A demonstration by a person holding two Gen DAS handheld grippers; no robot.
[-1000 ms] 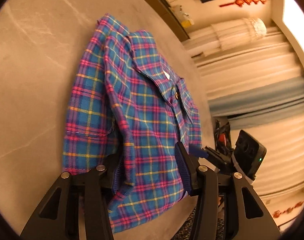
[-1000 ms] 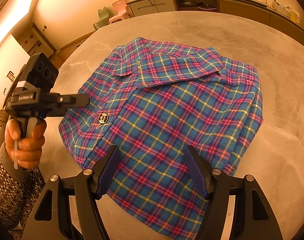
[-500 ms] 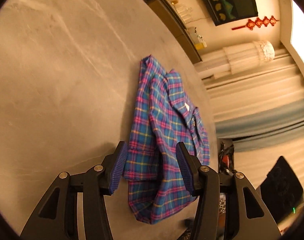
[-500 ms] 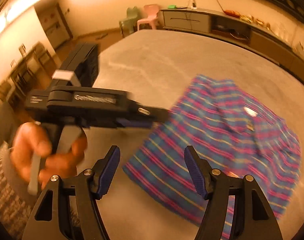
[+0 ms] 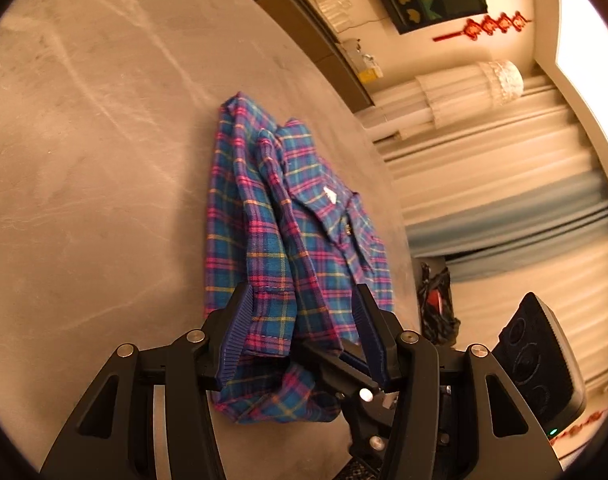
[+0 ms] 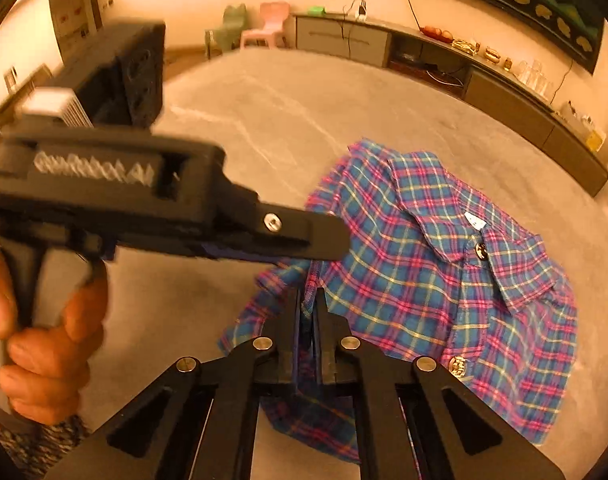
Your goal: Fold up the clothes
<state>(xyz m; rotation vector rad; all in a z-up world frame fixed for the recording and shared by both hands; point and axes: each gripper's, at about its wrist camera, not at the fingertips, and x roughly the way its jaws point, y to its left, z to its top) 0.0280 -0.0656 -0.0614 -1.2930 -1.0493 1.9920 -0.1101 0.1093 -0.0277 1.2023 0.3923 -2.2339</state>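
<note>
Your plaid shirt (image 5: pixel 299 240) lies folded on the grey table (image 5: pixel 83 160), near its far-right rim; your left gripper (image 5: pixel 304 336) stands about half open, fingers straddling the shirt's near hem without pressing it; your right gripper (image 6: pixel 308 300) is clamped tight on that hem's lifted corner; bare tabletop spreads left of the shirt.

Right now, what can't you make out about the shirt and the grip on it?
- Right view: the shirt's near hem is hidden behind the right gripper, whose jaws are pinched shut on a fold.
- Right view: the left gripper is motion-blurred and covers the shirt's left edge.
- Left view: the left gripper's frame covers the shirt's near corner; contact unclear.
</note>
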